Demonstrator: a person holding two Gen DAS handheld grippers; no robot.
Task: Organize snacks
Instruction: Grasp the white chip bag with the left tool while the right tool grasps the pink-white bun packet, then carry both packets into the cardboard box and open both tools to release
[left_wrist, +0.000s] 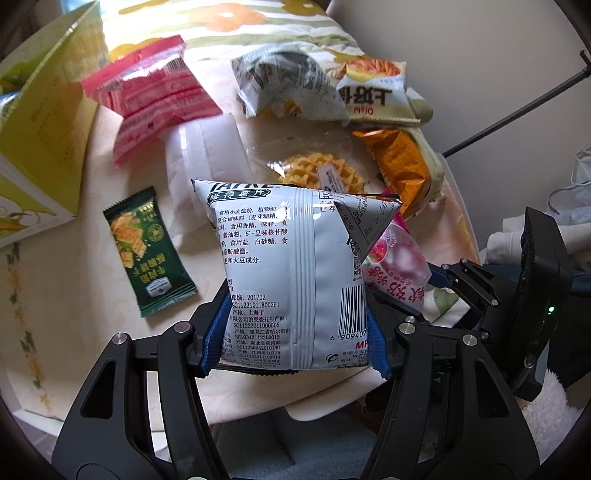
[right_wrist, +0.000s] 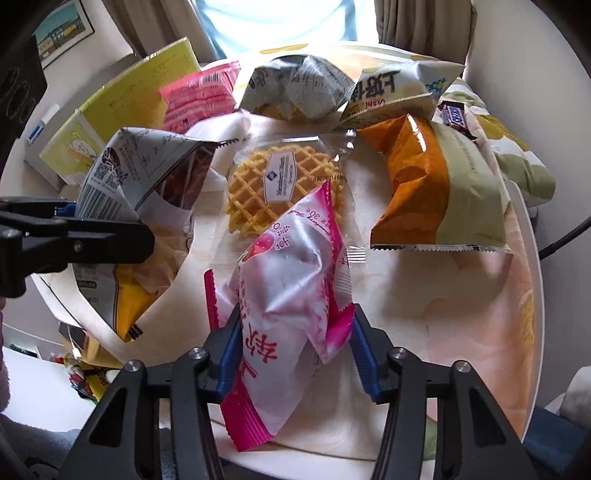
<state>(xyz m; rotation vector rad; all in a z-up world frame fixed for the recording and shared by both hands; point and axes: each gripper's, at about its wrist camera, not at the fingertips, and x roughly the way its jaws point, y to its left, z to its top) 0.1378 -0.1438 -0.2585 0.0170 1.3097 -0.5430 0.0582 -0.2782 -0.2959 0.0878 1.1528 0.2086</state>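
My left gripper (left_wrist: 295, 332) is shut on a silver-white chip bag (left_wrist: 291, 273) and holds it upright above the table's near edge; the bag also shows in the right wrist view (right_wrist: 140, 206) with the left gripper's finger across it. My right gripper (right_wrist: 291, 354) is shut on a pink and silver snack bag (right_wrist: 288, 291), lifted over the table; it also shows in the left wrist view (left_wrist: 395, 258), right behind the chip bag.
On the round table (right_wrist: 461, 295) lie a wrapped waffle (right_wrist: 280, 184), an orange bag (right_wrist: 436, 195), a crumpled silver bag (right_wrist: 295, 88), a white-yellow bag (right_wrist: 395, 88), a pink pack (left_wrist: 147, 99), a green cracker pack (left_wrist: 147, 254), a chocolate bar (right_wrist: 456, 114). A yellow box (left_wrist: 40, 140) stands at the left.
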